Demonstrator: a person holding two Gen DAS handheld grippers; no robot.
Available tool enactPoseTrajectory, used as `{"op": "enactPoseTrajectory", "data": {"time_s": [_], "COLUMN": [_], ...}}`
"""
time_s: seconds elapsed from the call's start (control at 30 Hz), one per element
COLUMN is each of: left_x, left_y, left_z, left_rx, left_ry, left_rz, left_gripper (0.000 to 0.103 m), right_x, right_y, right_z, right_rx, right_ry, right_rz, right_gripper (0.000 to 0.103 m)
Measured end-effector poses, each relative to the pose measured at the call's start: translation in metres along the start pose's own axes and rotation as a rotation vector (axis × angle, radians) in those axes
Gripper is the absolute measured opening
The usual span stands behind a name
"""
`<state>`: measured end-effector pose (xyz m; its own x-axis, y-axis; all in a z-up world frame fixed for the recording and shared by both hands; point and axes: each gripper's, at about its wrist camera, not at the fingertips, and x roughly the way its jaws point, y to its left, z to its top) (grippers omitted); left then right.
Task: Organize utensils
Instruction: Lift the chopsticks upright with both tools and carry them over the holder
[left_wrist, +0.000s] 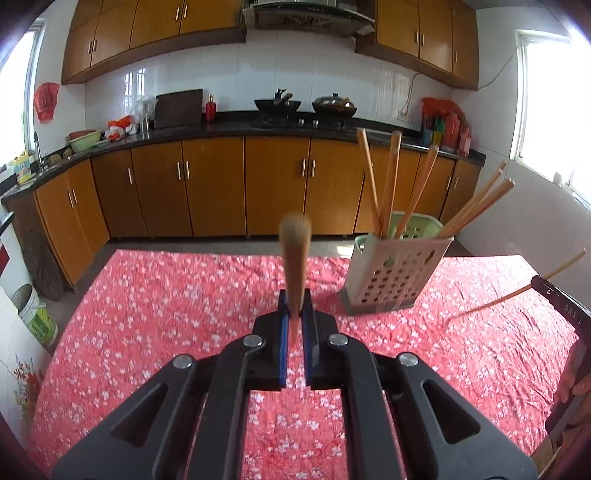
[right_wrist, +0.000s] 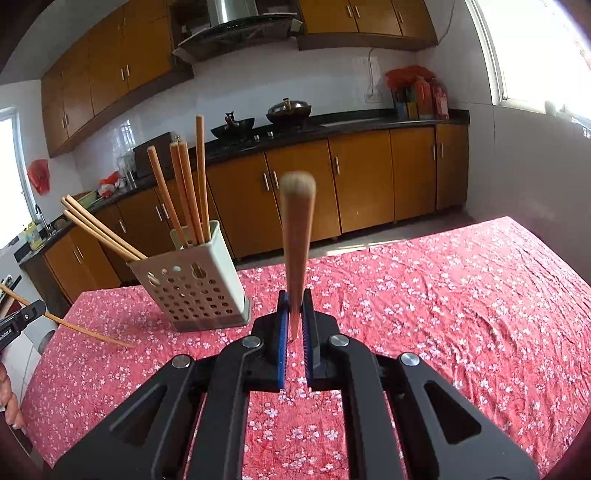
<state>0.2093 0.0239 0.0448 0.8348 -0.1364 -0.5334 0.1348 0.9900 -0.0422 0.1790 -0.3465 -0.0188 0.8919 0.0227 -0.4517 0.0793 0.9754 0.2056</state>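
My left gripper (left_wrist: 295, 306) is shut on a wooden chopstick (left_wrist: 294, 258) that points toward the camera, above the red floral tablecloth (left_wrist: 166, 314). My right gripper (right_wrist: 295, 306) is shut on another wooden chopstick (right_wrist: 296, 236), held the same way. A perforated beige utensil holder (left_wrist: 391, 275) stands on the table to the right of the left gripper, with several chopsticks (left_wrist: 391, 184) upright and leaning in it. In the right wrist view the holder (right_wrist: 195, 291) is to the left. The other gripper with its chopstick shows at each view's edge (left_wrist: 517, 291) (right_wrist: 74, 325).
The table's far edge (left_wrist: 221, 253) faces a kitchen floor and orange base cabinets (left_wrist: 214, 188). A black countertop holds woks (left_wrist: 334, 105) and jars. A bucket (left_wrist: 37, 317) stands on the floor at the left. A hand (left_wrist: 576, 373) shows at the right edge.
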Motion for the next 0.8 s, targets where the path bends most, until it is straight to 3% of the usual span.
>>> {"op": "enactPoseTrajectory", "data": {"time_s": [0.2, 0.4, 0.8], "left_x": [-0.008, -0.03, -0.059], "left_y": [-0.005, -0.022, -0.068], "left_z": [0.014, 0.032, 0.094], "left_rx": [0.004, 0.01, -0.037], "left_ry": [-0.02, -0.075, -0.245], "left_rz": [-0.023, -0.094, -0.185], "left_gripper": [0.008, 0.008, 0.008], "right_x": [-0.008, -0.032, -0.063], "right_y": [0.012, 0.031, 0.067], "right_z": [0.013, 0.032, 0.072], "right_rx": [-0.023, -0.012, -0.063], "right_ry": [-0.035, -0.093, -0.223], "right_rz": [0.026, 0.137, 0.257], "right_gripper": [0.008, 0.008, 0.008]}}
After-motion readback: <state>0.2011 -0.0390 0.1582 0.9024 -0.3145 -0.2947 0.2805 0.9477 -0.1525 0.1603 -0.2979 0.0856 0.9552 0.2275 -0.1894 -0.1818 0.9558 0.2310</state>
